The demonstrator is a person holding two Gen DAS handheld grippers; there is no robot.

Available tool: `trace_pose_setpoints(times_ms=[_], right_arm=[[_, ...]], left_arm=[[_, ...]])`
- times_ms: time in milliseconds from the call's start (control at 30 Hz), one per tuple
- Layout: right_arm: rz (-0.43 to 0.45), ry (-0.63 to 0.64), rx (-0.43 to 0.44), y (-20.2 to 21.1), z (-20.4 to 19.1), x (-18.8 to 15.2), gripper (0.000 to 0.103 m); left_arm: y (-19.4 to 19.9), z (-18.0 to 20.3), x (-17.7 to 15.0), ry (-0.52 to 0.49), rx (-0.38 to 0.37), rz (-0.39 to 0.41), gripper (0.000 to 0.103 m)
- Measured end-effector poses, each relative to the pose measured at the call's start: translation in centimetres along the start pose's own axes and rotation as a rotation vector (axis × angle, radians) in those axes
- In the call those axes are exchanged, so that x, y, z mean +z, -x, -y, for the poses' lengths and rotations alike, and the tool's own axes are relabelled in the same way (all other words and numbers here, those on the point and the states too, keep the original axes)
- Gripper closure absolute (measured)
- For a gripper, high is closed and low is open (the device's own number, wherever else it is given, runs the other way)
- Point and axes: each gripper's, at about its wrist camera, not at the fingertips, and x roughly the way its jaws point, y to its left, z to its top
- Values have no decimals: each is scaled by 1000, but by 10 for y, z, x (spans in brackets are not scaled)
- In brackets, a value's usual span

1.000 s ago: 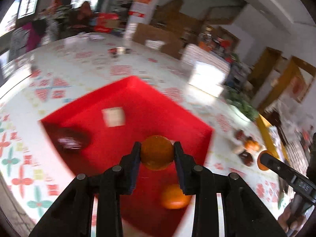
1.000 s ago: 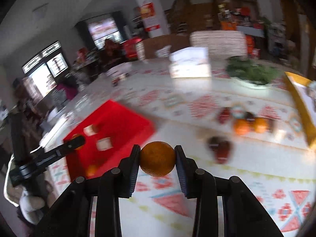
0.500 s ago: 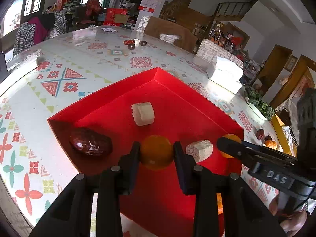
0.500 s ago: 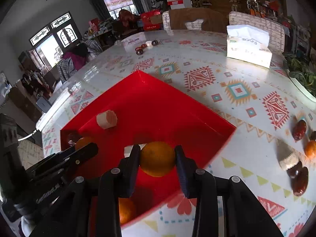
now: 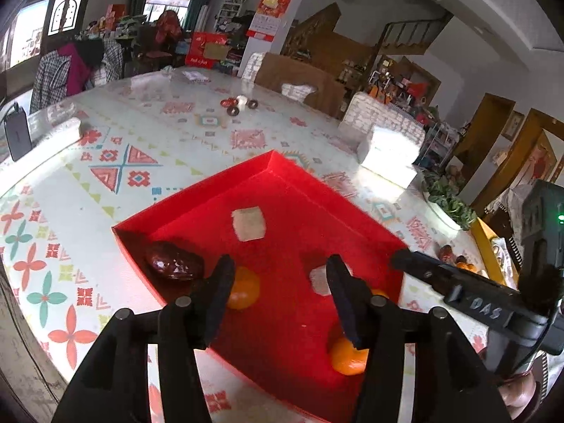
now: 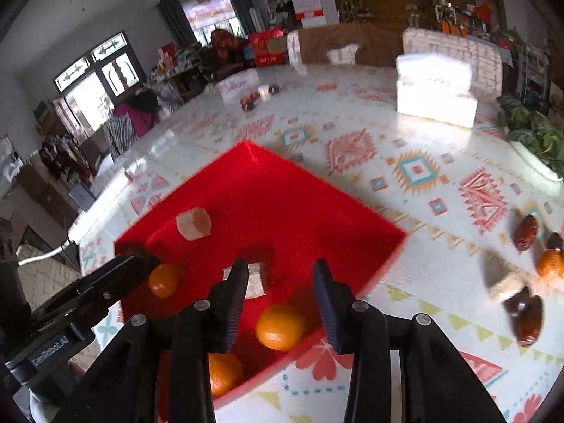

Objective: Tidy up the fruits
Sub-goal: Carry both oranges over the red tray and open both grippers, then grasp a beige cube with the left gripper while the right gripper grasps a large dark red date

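A red tray lies on the patterned table and also shows in the right wrist view. My left gripper is open above it; an orange lies in the tray by its left finger. My right gripper is open over the tray's near corner, with an orange lying below it. Another orange lies near the tray's front, and it also shows in the right wrist view. A dark red date and two pale fruit chunks lie in the tray.
Loose fruit lies on the table right of the tray: dates, an orange and a pale chunk. A white tissue box and a plant dish stand further back. Small dark items sit at the far side.
Both grippers have opened and let go of their oranges, which now lie in the red tray. Both grippers have pulled back a little above the tray.
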Motion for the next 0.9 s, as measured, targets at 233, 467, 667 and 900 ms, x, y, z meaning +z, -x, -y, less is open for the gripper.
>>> trace_pose_setpoints(times_ms=[233, 467, 667, 900], right_arm=[[233, -4, -123, 95, 40, -16, 37], [222, -138, -267, 157, 125, -37, 38], [81, -230, -239, 119, 170, -57, 44], [32, -235, -199, 70, 179, -56, 44]], left_arm=[[27, 39, -3, -65, -59, 41, 44], [21, 89, -14, -141, -129, 27, 39], [-7, 125, -22, -193, -197, -70, 39], [-44, 167, -6, -236, -255, -134, 39]])
